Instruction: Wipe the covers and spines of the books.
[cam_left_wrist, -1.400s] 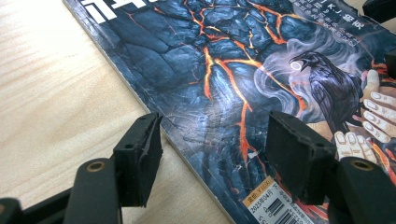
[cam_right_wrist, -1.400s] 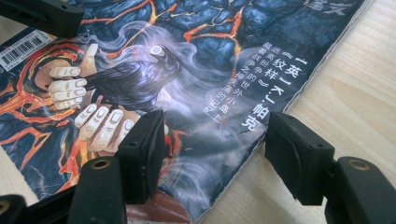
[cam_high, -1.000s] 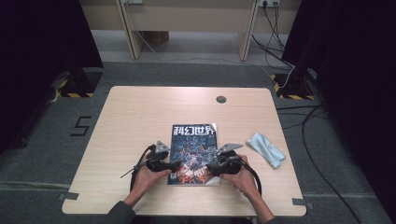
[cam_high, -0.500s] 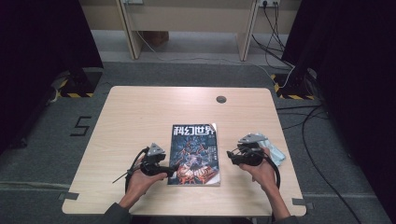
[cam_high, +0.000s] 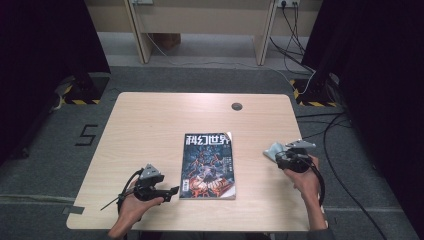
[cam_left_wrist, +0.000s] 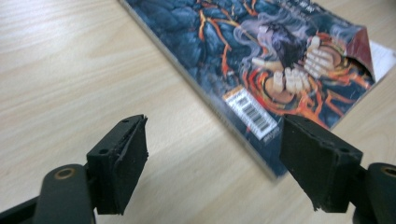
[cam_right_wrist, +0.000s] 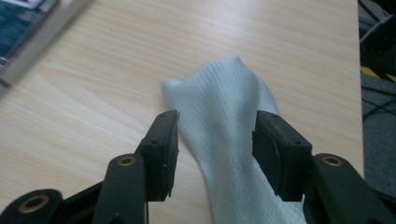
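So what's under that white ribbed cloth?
The white ribbed cloth lies straight on the pale wooden table, whose bare boards show all around it. Whatever sits beneath its middle is covered, so I cannot tell. The right hand-held gripper straddles it.

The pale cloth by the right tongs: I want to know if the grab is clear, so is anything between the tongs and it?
Nothing visible is. The right tongs straddle the pale cloth with open jaws that have just been closing; the magazine lies apart from it.
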